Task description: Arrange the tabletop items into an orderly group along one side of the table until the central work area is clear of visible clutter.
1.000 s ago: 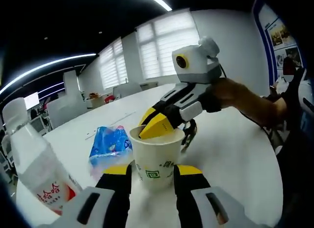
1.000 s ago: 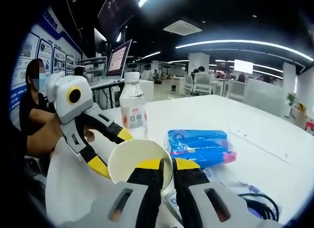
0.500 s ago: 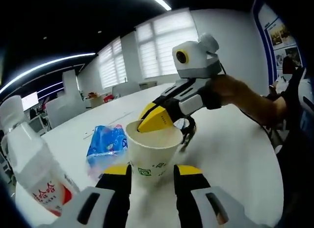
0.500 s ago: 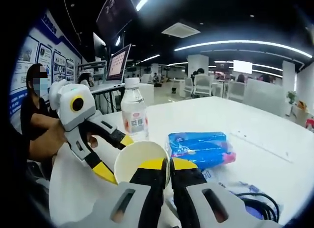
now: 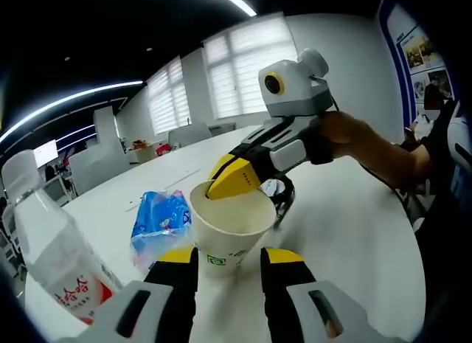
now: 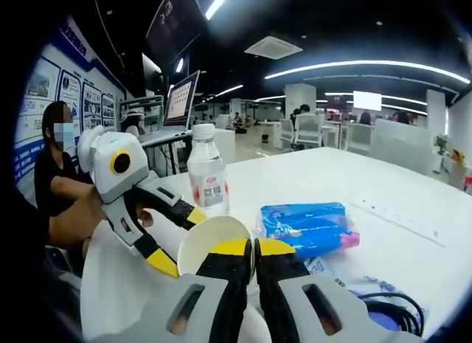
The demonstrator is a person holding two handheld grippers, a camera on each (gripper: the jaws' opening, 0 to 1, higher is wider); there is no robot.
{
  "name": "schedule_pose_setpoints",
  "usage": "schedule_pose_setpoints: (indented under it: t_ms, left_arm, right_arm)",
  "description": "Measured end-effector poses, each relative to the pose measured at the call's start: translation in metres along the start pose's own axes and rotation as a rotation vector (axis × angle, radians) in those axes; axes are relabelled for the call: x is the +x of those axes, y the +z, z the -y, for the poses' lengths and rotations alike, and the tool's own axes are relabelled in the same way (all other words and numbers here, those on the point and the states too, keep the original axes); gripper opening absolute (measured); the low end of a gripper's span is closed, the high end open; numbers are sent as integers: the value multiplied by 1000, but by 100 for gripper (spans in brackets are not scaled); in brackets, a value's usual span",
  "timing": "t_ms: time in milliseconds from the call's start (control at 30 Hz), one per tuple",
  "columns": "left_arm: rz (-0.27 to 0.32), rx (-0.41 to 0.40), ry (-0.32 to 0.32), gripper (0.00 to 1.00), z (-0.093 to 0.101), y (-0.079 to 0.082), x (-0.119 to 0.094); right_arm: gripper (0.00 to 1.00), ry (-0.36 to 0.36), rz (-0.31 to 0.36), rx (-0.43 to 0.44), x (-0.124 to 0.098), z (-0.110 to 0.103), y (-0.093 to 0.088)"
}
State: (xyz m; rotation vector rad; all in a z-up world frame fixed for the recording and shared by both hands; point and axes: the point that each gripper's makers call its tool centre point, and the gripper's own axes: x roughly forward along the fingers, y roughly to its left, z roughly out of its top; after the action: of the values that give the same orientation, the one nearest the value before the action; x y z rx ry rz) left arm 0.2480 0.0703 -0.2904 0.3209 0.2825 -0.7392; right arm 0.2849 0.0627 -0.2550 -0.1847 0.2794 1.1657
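Firstly, left gripper view:
Paper cup: it stands upright on the white bench, between the tips of the left gripper.
Left gripper jaws: spread wide, one tip on each side of the cup base; I cannot tell if they touch it.
Right gripper: it comes in from the right, held by a hand, and its yellow tips are closed on the far rim of the cup.
Water bottle: to the left of the cup, near, with a red and white label.
Blue packet: it lies on the bench just behind and left of the cup.
Black cable: behind the cup, under the right gripper.

Then, right gripper view:
Right gripper jaws: pressed together on the near rim of the paper cup.
Left gripper: left of the cup, jaws spread, one yellow tip on each side of it.
Water bottle: upright, behind the cup.
Blue packet: right of the cup, flat on the bench.
Black cable: on the bench, well right of the cup.
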Motion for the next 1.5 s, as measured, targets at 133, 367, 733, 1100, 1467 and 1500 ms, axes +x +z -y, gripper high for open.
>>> schedule_pose_setpoints:
  t_ms: [133,367,733,1100,1467,1500]
  left_arm:
    - [3,0,5,32,-4,-1,-3]
    - [7,1,10,32,-12,-3,-10]
    - [2,-2,24,32,-23,-8,-18]
    - [0,-6,26,32,-28,-11,-24]
    - [-2,-15,33,32,-20,-14,-24]
    - [-3,-15,32,32,-20,-15,-24]
  right_arm:
    - [0,1,5,-3,1,-2,4]
    - [0,5,5,3,5,-3,5]
    - [0,21,4,8,15,-8,8]
    - [0,31,-16,18,26,-6,3]
    - [0,10,-19,18,32,2,8]
    - [0,9,-19,15,32,3,9]
